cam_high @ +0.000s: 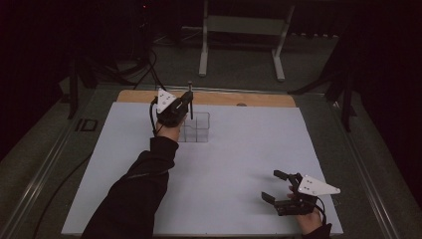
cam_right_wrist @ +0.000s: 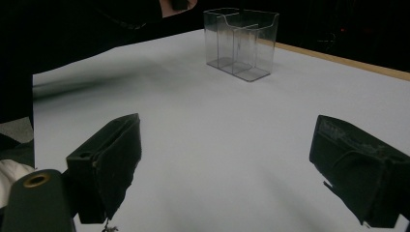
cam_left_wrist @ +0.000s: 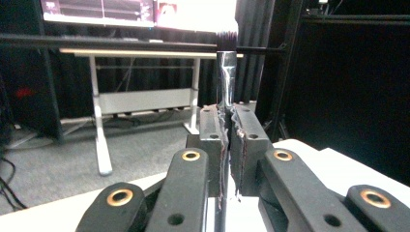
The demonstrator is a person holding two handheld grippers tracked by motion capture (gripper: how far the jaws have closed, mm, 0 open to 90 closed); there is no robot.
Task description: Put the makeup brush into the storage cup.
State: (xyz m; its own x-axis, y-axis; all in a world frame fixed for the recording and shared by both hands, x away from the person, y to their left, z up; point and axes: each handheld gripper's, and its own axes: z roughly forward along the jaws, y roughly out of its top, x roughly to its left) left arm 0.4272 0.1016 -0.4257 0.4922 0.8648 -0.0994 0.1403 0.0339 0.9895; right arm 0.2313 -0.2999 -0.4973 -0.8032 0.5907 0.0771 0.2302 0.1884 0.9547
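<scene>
Left tool (cam_high: 188, 103) clamped on thin dark upright rod (cam_left_wrist: 226, 82), held over clear divided organizer (cam_high: 195, 127) at far-centre of white surface (cam_high: 224, 164). Right tool (cam_high: 276, 186) jaws spread wide, empty, low near surface's right front corner, well apart from organizer.

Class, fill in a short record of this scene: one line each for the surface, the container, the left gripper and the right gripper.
surface: white sheet on a table
container: clear plastic organizer with compartments, upright, looks empty
left gripper: shut on a thin dark upright stick, above the organizer
right gripper: open, low over the sheet, holding nothing
</scene>
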